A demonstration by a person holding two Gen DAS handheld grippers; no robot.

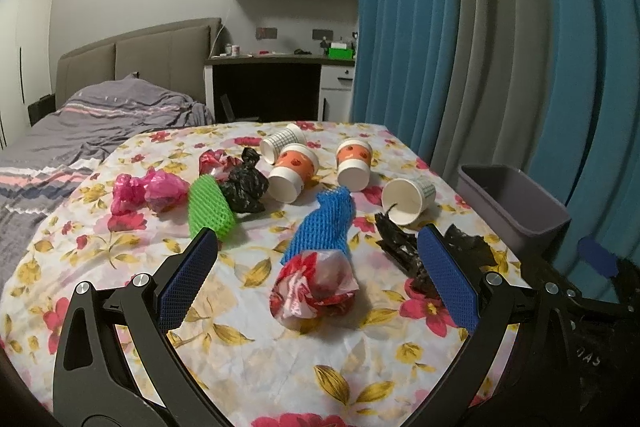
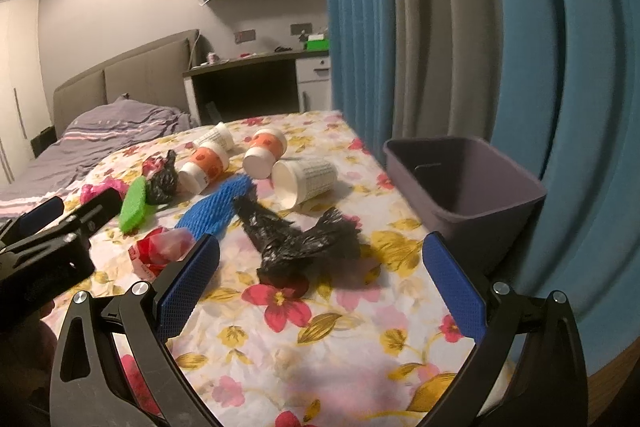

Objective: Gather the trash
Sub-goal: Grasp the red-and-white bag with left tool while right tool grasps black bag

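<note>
1. Jaws: both grippers, left gripper (image 1: 316, 267) and right gripper (image 2: 320, 267), gape wide, holding nothing.
2. Black bag (image 2: 304, 243) lies just ahead of the right gripper, near the bin (image 2: 480, 203).
3. Straddle the bag's bunched middle, close fully, lift clear, release over the bin.

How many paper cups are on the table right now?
4, all lying tipped over: a grid-print cup at the far edge, an orange cup just in front of it, another orange cup to its right, and a grid-print cup nearest the bin.
</note>
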